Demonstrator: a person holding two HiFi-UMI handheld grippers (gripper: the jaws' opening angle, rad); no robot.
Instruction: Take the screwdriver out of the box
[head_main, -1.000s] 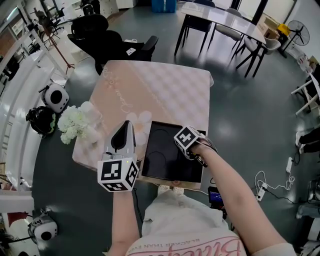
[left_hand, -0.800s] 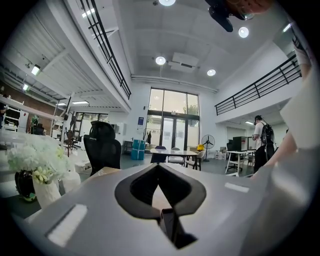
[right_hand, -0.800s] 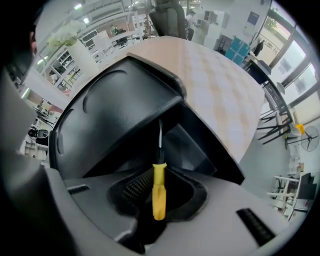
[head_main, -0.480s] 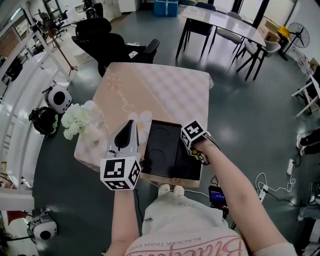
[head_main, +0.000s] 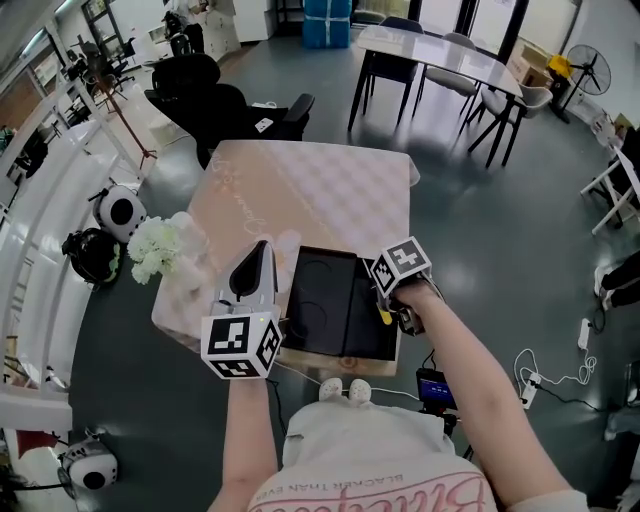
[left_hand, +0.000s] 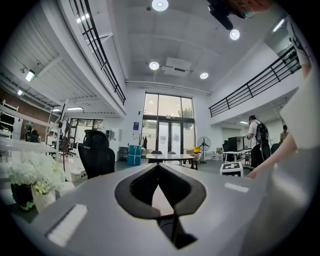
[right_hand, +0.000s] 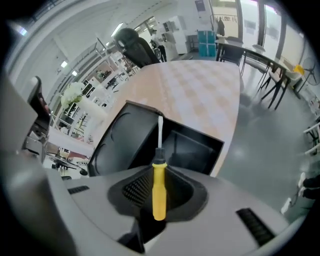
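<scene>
An open black box (head_main: 335, 318) lies at the near edge of the pink-clothed table (head_main: 320, 185); its dark moulded insert (right_hand: 125, 145) fills the right gripper view. My right gripper (head_main: 390, 305) hangs over the box's right side, pointing steeply down, shut on the screwdriver (right_hand: 159, 195). The yellow handle sits between the jaws and the metal shaft (right_hand: 160, 131) sticks out toward the box, lifted off the insert. A bit of yellow handle (head_main: 384, 318) shows under the hand. My left gripper (head_main: 260, 248) is held level just left of the box, jaws together (left_hand: 159, 167), with nothing in them.
A bunch of white flowers (head_main: 155, 250) stands at the table's left edge. Black office chairs (head_main: 220, 100) are behind the table, and a white table with chairs (head_main: 440, 50) at the back right. White round devices (head_main: 118, 210) and a power strip (head_main: 432, 385) lie on the floor.
My right gripper has risen and drifted to the right over the box while rolling, carrying the screwdriver up. The left gripper has hardly shifted.
</scene>
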